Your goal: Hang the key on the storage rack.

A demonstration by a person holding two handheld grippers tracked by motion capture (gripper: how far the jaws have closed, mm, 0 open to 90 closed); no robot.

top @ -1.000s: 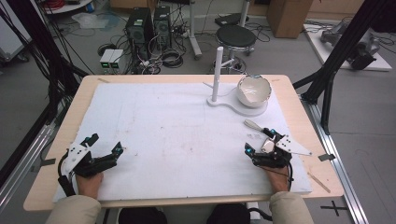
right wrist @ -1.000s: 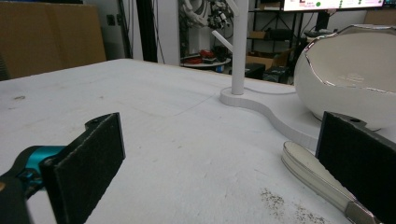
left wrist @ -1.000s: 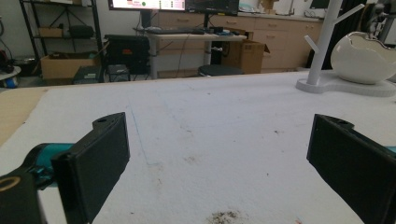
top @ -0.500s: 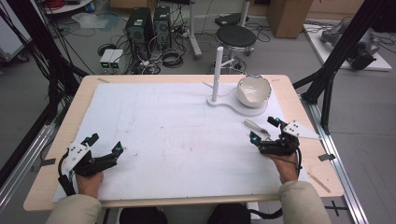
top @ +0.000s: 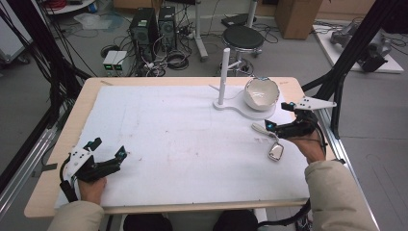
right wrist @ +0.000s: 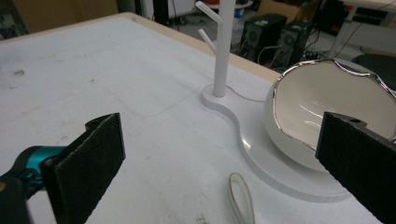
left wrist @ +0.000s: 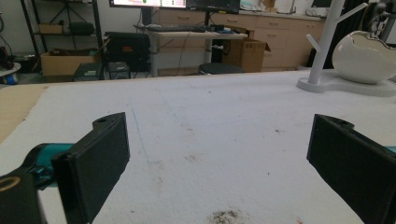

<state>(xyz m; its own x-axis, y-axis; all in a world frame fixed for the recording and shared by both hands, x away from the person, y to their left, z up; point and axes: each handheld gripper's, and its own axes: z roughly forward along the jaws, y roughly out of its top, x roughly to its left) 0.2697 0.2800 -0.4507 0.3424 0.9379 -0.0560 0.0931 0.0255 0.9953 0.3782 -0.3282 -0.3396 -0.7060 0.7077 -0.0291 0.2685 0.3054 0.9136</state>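
Observation:
A white stand [top: 223, 72] with short pegs rises from a flat white base [top: 238, 108] at the table's far right. On that base rests a white egg-shaped bowl [top: 262, 94] with a silvery rim. A white strap [top: 260, 129] with a silvery square piece [top: 275, 152] lies on the mat just in front of the base. My right gripper [top: 279, 116] stands open over the strap, its jaws wide apart and pointing at the bowl [right wrist: 327, 107] and stand [right wrist: 223, 46]. The strap's loop [right wrist: 240, 196] lies between the jaws. My left gripper [top: 108, 147] rests open at the near left with nothing in it.
A white mat [top: 183, 139] covers most of the wooden table [top: 86, 96]. Beyond the far edge stand a black stool [top: 243, 36] and computer towers [top: 151, 26] on the floor. Black frame posts [top: 346, 72] flank the table's right side.
My right gripper has moved forward and to the right, toward the bowl, uncovering the strap's silvery piece. The left gripper has stayed put.

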